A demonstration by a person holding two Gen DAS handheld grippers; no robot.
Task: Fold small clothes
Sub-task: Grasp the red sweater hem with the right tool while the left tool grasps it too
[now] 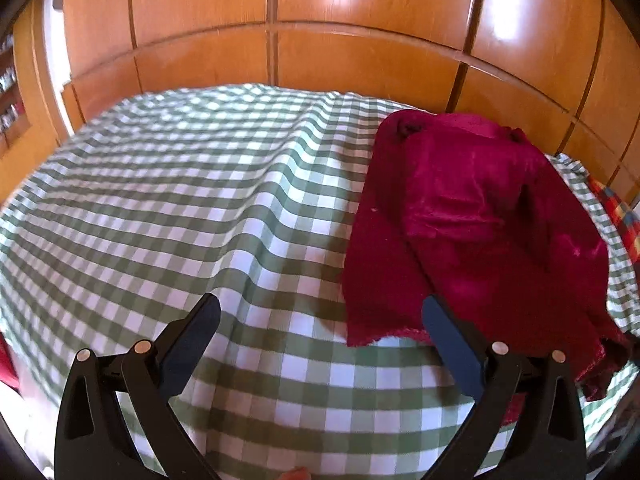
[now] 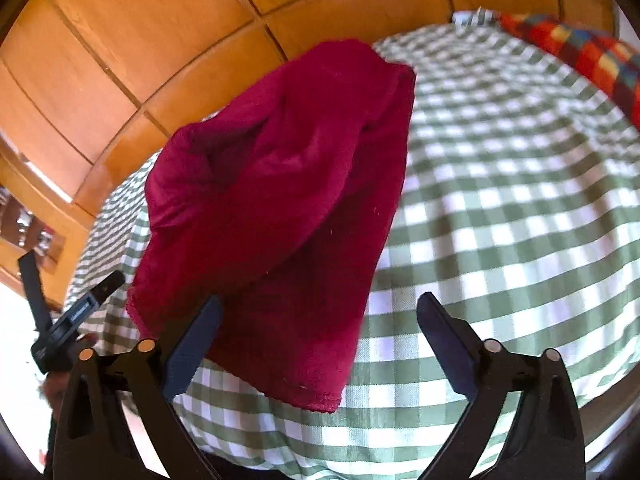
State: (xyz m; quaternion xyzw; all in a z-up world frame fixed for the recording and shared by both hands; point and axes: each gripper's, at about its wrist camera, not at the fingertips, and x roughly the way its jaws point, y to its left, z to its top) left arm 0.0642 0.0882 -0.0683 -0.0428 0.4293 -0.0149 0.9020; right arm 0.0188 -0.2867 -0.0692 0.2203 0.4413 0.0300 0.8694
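A small crimson garment (image 1: 472, 220) lies spread on the green-and-white checked cloth (image 1: 200, 200), with folds across its middle. In the left wrist view it is on the right. My left gripper (image 1: 320, 316) is open and holds nothing; its right finger (image 1: 448, 340) stands over the garment's near hem. In the right wrist view the garment (image 2: 288, 184) fills the centre left. My right gripper (image 2: 320, 308) hangs open over its near hem, with the left finger (image 2: 196, 340) above the fabric. The left gripper (image 2: 72, 268) shows at the far left, jaws apart.
Glossy wooden panels (image 1: 360, 40) rise right behind the table's far edge. A bright multicoloured checked cloth (image 2: 580, 52) lies at the far right edge of the table. The checked cloth (image 2: 520, 200) is bare to the right of the garment.
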